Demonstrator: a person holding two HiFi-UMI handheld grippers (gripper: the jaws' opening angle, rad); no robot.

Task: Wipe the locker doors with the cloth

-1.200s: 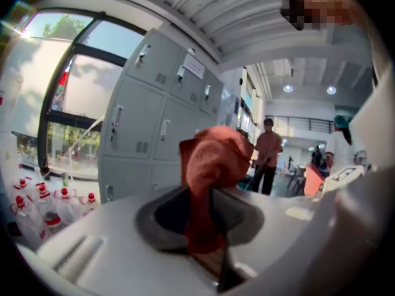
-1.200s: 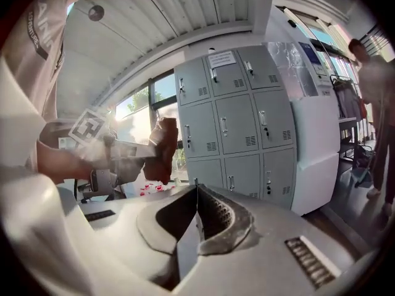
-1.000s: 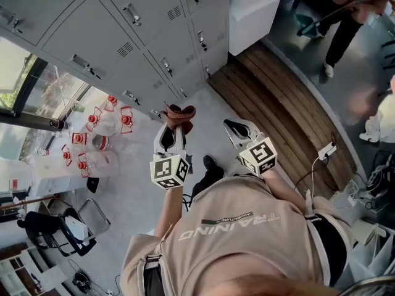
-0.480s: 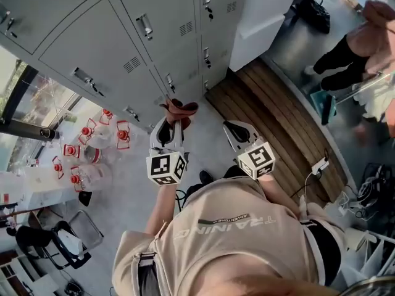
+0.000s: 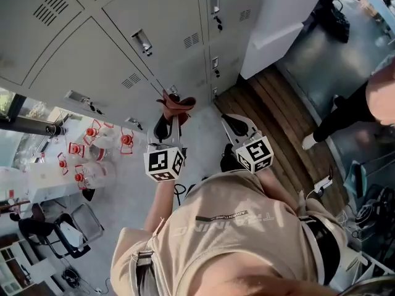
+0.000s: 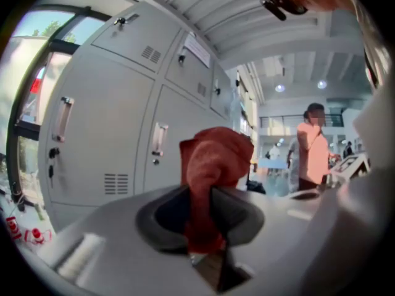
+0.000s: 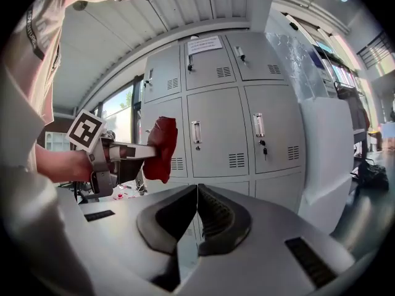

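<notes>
Cloth [image 5: 176, 105]: red, bunched into a loose wad, at frame centre in the head view. One end is clamped between the jaws of the left hand-held gripper [image 5: 171, 117]; the rest stands free beyond the jaw tips. It is close to the lower doors; contact cannot be confirmed.

Locker doors [image 5: 105, 60]: grey metal, stacked in tiers, filling the upper left of the head view. All are shut. Each carries a slotted vent [image 7: 237, 160] and a handle [image 7: 258, 125].

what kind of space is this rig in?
Likely a staff locker area in a workshop or lab building: a bank of grey metal lockers, clear plastic jugs with red caps clustered beside it, and a strip of wooden plank flooring.
</notes>
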